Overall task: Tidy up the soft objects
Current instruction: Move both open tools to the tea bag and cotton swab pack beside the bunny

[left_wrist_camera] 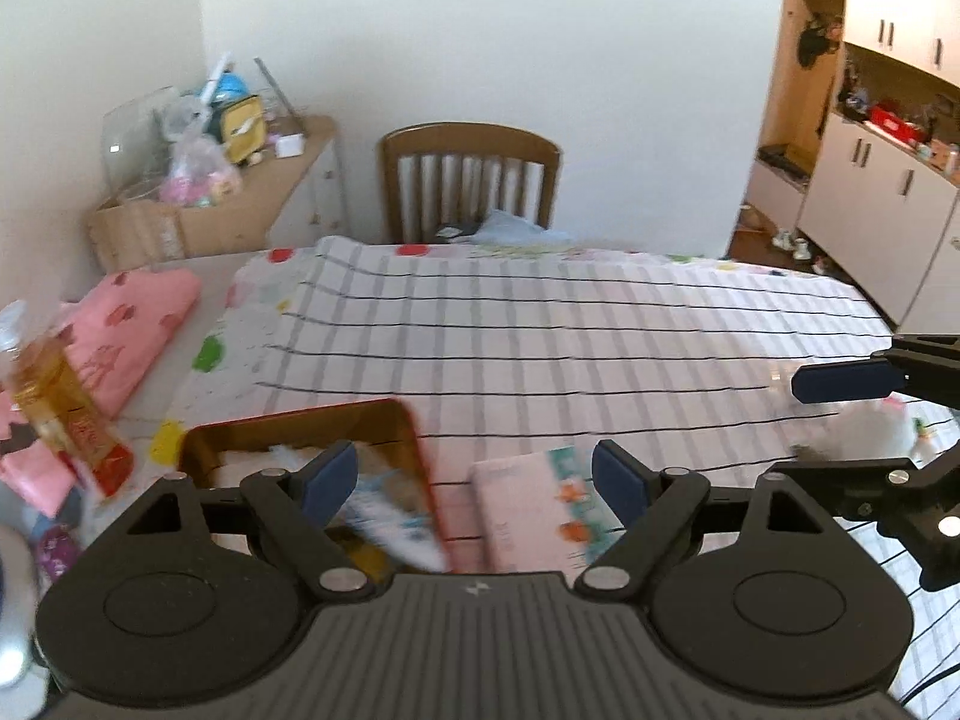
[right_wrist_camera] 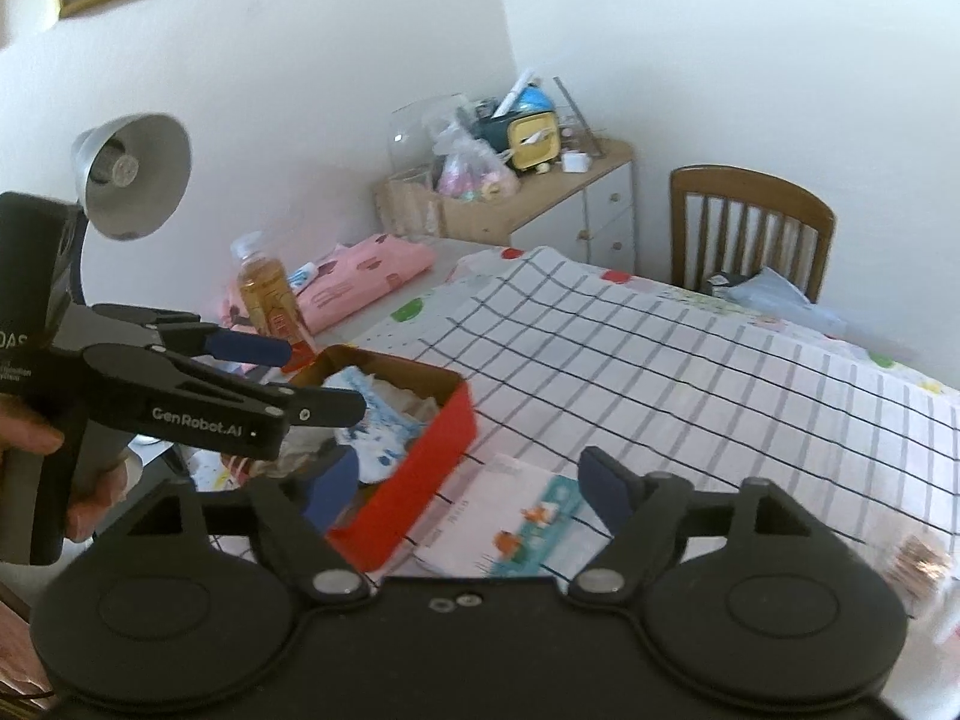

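A red box [left_wrist_camera: 420,468] with a brown inside sits on the checked tablecloth [left_wrist_camera: 540,330] and holds soft white and blue cloth items [right_wrist_camera: 378,420]. The box also shows in the right wrist view [right_wrist_camera: 420,486]. My left gripper [left_wrist_camera: 474,483] is open and empty just above the box's right edge. My right gripper [right_wrist_camera: 465,486] is open and empty over the box and a pink packet [right_wrist_camera: 510,528]. The packet also shows in the left wrist view [left_wrist_camera: 528,510]. A white fluffy thing [left_wrist_camera: 870,432] lies at the right, by the right gripper's fingers [left_wrist_camera: 840,381].
Folded pink cloth [left_wrist_camera: 132,330] and an amber bottle [left_wrist_camera: 66,408] lie at the table's left. A grey desk lamp [right_wrist_camera: 132,174] stands left. A wooden chair [left_wrist_camera: 471,180] stands behind the table, a cluttered side cabinet [left_wrist_camera: 240,180] beside it. White cupboards [left_wrist_camera: 882,198] are at the right.
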The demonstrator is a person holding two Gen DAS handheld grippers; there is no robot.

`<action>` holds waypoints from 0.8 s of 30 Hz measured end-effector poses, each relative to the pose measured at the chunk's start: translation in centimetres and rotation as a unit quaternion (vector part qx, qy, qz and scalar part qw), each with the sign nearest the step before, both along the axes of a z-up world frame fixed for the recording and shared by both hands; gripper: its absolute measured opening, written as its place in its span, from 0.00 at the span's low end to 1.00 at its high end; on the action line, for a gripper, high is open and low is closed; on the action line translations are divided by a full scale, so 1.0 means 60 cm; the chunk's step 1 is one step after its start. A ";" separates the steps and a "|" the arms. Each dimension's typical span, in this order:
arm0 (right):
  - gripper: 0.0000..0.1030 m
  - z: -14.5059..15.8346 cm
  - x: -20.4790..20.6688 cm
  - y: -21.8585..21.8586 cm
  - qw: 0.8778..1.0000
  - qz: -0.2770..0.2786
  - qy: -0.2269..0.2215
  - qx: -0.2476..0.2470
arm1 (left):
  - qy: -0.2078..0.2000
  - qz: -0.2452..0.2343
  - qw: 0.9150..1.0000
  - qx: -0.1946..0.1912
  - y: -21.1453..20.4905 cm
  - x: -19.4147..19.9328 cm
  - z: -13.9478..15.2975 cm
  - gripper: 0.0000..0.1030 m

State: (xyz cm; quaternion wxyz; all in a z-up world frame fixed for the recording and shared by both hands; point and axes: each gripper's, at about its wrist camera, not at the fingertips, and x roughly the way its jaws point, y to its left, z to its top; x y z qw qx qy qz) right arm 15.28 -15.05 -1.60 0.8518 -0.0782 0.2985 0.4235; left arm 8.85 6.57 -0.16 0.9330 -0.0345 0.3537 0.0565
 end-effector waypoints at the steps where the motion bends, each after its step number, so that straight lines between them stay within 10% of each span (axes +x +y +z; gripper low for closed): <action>1: 0.82 0.001 0.002 -0.011 1.000 -0.004 0.000 0.001 | -0.001 -0.005 1.000 -0.004 -0.010 0.005 0.000 0.83; 24: 0.91 0.015 0.152 -0.315 0.984 -0.168 0.012 -0.054 | -0.005 -0.118 0.993 -0.019 -0.266 0.180 -0.049 0.97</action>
